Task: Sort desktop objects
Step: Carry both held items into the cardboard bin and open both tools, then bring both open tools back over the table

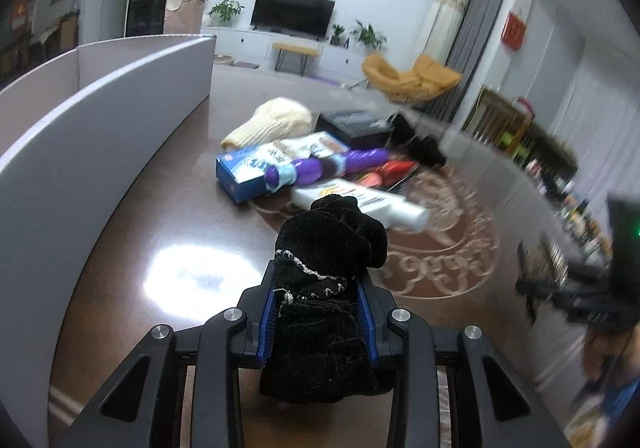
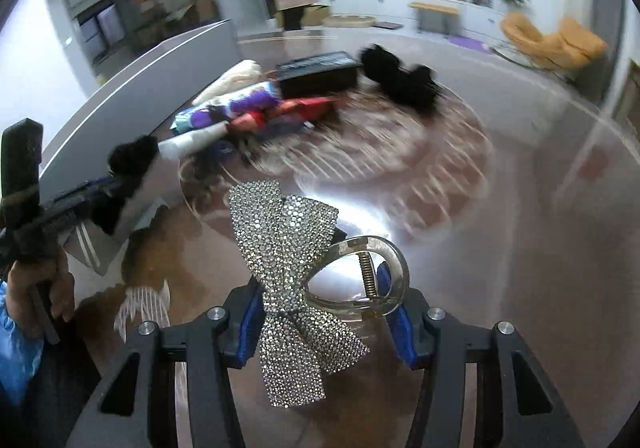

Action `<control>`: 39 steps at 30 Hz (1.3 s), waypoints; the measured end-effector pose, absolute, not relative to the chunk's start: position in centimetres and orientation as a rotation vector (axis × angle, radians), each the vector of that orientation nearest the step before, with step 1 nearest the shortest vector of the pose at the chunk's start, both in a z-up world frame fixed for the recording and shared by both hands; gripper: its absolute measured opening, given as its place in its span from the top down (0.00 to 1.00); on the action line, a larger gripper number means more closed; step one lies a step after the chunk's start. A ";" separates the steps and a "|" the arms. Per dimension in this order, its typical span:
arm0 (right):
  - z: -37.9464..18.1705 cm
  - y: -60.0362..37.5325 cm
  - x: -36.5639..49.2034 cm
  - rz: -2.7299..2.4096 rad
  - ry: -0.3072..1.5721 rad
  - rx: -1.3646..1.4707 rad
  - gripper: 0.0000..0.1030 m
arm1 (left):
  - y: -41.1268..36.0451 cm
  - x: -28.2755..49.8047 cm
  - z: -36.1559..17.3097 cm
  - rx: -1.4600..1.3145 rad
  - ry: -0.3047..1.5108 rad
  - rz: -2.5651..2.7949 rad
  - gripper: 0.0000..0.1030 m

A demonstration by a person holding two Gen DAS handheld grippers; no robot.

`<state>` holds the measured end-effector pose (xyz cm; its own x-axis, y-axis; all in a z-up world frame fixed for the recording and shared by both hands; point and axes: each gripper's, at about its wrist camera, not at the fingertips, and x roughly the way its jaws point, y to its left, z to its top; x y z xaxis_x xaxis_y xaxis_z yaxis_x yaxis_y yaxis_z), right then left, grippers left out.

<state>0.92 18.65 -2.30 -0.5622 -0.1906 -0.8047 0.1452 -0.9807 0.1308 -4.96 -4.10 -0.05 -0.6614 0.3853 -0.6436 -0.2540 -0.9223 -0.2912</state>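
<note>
Left jaws: narrow, the left gripper [image 1: 318, 312] pinching a black fuzzy cloth [image 1: 328, 248] between blue pads [image 1: 267, 322].
Right jaws: the right gripper [image 2: 324, 318] clamps a sparkly bow hair clip [image 2: 288, 248], bow against one pad, metal spring loop [image 2: 376, 272] against the other.
Doing it well: carry both clear of the desk [image 1: 180, 208]; the clip sits lopsided and could twist, so I judge a steady wrist is needed.
Cloth: soft, limp, plush, drooping below the jaws.
Clip: stiff, studded, glittering; curved shiny handles.
Desk: glossy brown, glare-prone.
Remaining pile: blue box [image 1: 240, 172], purple tube [image 1: 332, 166], white tube [image 1: 376, 204], cream knit [image 1: 276, 120], toward the far edge beside a grey partition [image 1: 100, 136].
</note>
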 end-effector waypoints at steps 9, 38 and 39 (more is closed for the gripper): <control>1.4 12.4 0.1 -2.561 -0.056 1.227 0.48 | -12.2 1.2 8.6 -0.905 -0.291 2.691 0.67; 5.5 -12.6 -11.1 -2.424 -0.055 0.915 0.04 | -24.3 -3.8 9.0 -1.209 -0.256 3.027 0.35; 5.5 -10.6 -10.1 -2.469 -0.054 0.884 0.04 | -21.9 -3.3 9.8 -1.155 -0.227 2.990 0.34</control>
<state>-10.08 -10.64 5.51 -0.6561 -0.4796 -0.5827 0.4537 -0.8677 0.2033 -3.28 -21.86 9.77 -0.7395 -0.0155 -0.6730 0.1168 -0.9875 -0.1056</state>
